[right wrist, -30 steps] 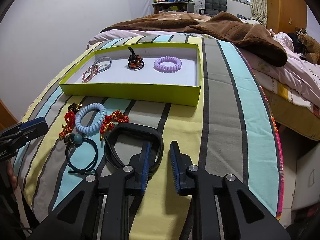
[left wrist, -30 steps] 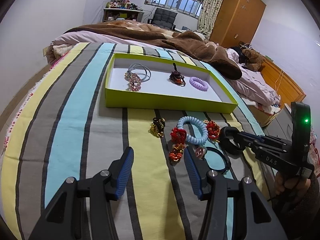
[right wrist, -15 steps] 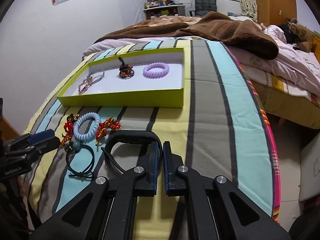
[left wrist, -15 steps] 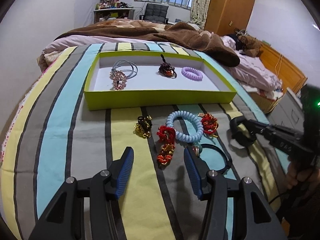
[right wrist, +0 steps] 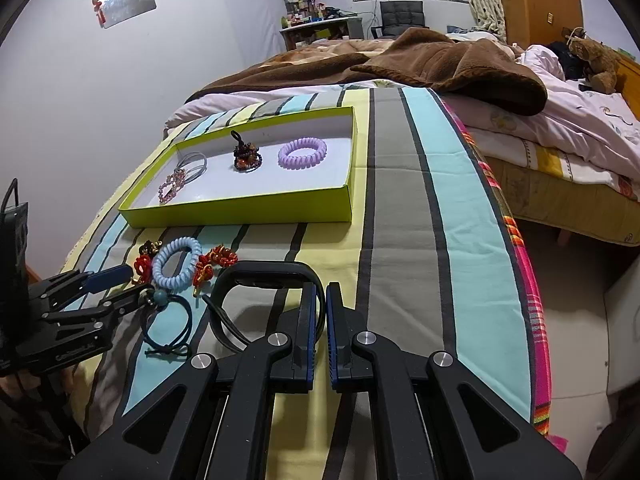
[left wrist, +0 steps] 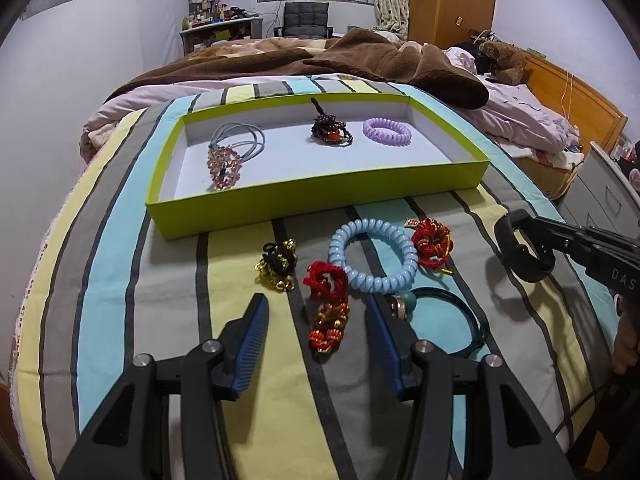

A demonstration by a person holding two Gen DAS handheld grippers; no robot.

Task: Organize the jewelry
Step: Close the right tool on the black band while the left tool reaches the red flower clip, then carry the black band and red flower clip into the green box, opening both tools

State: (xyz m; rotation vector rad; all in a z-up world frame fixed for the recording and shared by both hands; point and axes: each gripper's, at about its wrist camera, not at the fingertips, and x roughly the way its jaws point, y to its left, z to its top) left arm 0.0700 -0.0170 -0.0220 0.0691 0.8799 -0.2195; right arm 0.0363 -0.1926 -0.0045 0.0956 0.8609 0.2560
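Jewelry lies in two groups on a striped bedspread (left wrist: 120, 280). A shallow lime-green tray (left wrist: 320, 196) sits farther up the bed and holds three pieces: a pink beaded piece on grey cords (left wrist: 226, 164) at the left, a dark beaded charm (left wrist: 330, 132) in the middle, and a lilac coil hair tie (left wrist: 387, 132) toward the right.

Loose pieces lie on the bedspread just in front of the tray. A black-and-gold chain piece (left wrist: 278, 266) is on the left, a red knotted cord ornament (left wrist: 328, 308) beside it, then a pale blue coil hair tie (left wrist: 374, 256), with a second red knotted ornament (left wrist: 432, 240) touching the coil's right side. A dark elastic with teal beads (left wrist: 440, 312) lies nearest, below the blue coil.

The left tongs (left wrist: 316, 332) stand wide over the loose group and are closing; the lower part of the red knotted cord ornament lies between the two blue pads, which do not touch it. The right-hand pad is close to the teal beads.

The right tongs (right wrist: 322, 312) are clamped together on the rim of a black band (right wrist: 260, 276), pinching its right side. In the left wrist view this band hangs from the tongs' tips above the bedspread at the right, casting a shadow below.

A brown blanket (right wrist: 440, 64) is heaped beyond the tray.
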